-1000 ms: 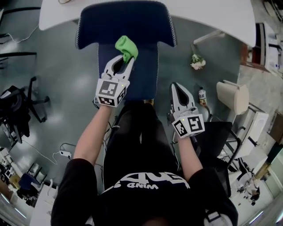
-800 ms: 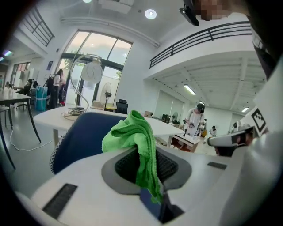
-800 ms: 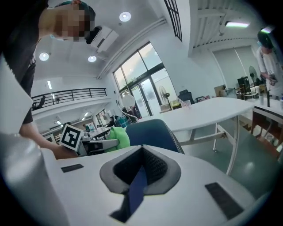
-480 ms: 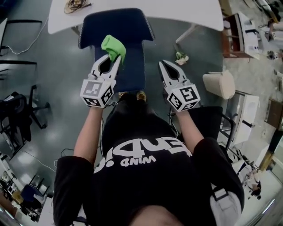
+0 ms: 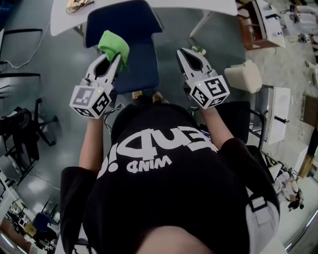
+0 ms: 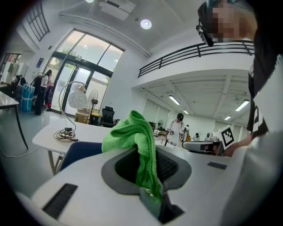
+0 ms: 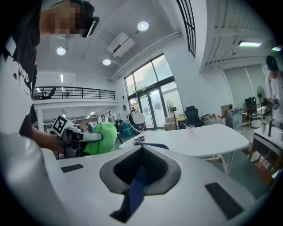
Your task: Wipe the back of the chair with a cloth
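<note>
A dark blue office chair stands in front of me, its backrest toward the white table and its seat nearest me. My left gripper is shut on a bright green cloth, which bunches above the fingertips over the chair's left side. In the left gripper view the cloth hangs down between the jaws, with the chair behind. My right gripper is shut with nothing in it, held to the right of the seat. The right gripper view shows the chair's blue edge past its tips.
A white table with coiled cables stands beyond the chair. A beige bin and a white cabinet are at the right. A black chair stands at the left, and a small bunch of flowers lies on the grey floor.
Both grippers have come up and spread apart. The left one, still holding the cloth, moved left; the right one moved forward to level with it. The chair sits higher in view.
</note>
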